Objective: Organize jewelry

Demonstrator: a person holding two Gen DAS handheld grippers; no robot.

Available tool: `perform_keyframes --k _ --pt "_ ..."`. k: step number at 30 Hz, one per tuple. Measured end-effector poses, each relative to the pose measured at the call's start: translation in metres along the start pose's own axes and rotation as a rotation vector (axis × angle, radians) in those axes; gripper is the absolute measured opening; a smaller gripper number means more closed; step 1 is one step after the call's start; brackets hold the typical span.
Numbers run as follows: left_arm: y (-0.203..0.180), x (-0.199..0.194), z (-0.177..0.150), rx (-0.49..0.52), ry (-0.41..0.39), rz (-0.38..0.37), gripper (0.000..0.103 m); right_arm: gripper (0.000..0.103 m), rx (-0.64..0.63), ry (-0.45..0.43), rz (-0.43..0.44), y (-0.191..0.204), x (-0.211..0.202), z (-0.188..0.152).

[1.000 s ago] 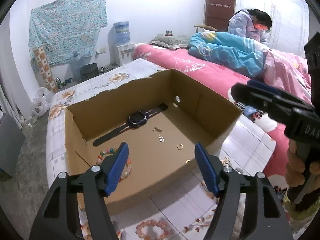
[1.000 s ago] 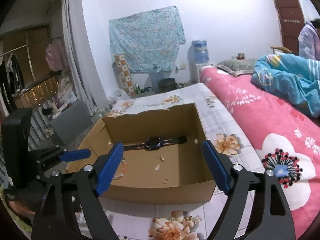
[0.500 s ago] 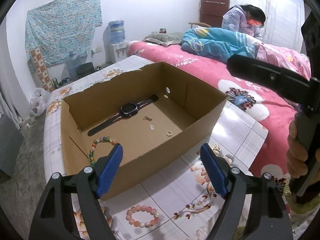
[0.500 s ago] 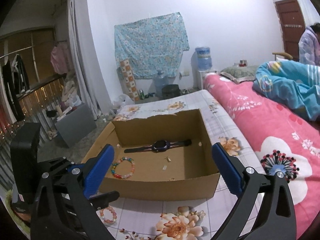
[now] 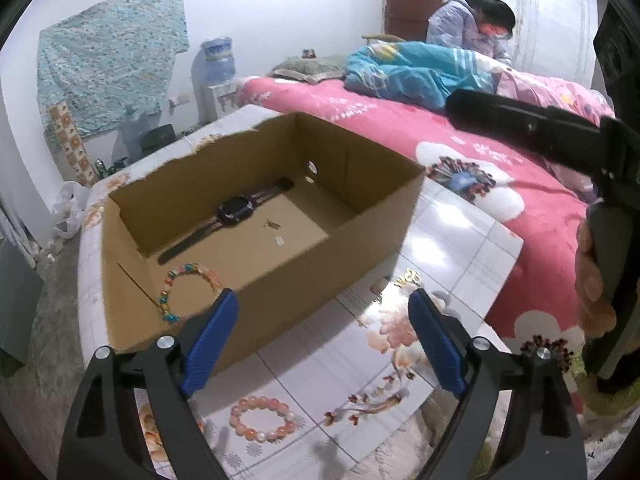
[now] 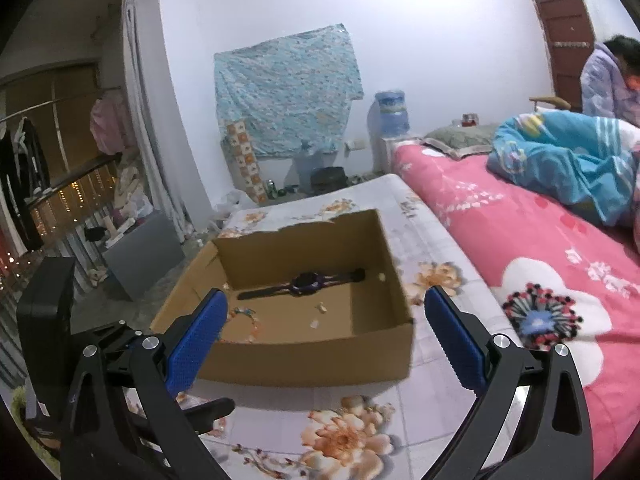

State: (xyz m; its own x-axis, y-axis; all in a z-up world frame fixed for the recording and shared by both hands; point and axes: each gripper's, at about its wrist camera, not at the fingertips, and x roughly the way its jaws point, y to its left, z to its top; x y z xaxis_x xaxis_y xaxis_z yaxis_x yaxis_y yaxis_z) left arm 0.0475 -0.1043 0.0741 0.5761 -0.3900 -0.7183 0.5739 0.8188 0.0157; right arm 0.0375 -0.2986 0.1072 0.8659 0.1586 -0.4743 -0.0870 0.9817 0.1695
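An open cardboard box (image 5: 344,236) (image 6: 304,356) stands on the floral table. In it lie a black watch (image 5: 236,212) (image 6: 306,282), a multicoloured bead bracelet (image 5: 184,288) (image 6: 244,320) and small metal bits (image 5: 274,226). A pink bead bracelet (image 5: 262,418) lies on the table in front of the box, below my left gripper (image 5: 322,336), which is open and empty. A small gold piece (image 5: 408,278) lies by the box's right corner. My right gripper (image 6: 322,336) is open and empty, above the table before the box.
The table wears a glossy floral cover (image 5: 460,248). A bed with a pink floral quilt (image 6: 540,248) runs along the right. A person (image 5: 476,24) sits at its far end. A grey panel (image 6: 140,252) and clutter stand on the floor at left.
Both grippers have drawn back and up from the box. The pink bracelet on the table has come into the left wrist view.
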Motion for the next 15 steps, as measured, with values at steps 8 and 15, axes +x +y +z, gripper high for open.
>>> perform_keyframes --k 8,15 --pt "-0.01 0.035 -0.024 -0.053 0.114 -0.054 0.086 0.095 0.08 0.176 -0.134 -0.06 0.011 -0.055" --pt "-0.017 0.077 -0.038 -0.067 0.226 -0.064 0.086 0.095 0.018 0.395 -0.169 -0.062 0.042 -0.103"
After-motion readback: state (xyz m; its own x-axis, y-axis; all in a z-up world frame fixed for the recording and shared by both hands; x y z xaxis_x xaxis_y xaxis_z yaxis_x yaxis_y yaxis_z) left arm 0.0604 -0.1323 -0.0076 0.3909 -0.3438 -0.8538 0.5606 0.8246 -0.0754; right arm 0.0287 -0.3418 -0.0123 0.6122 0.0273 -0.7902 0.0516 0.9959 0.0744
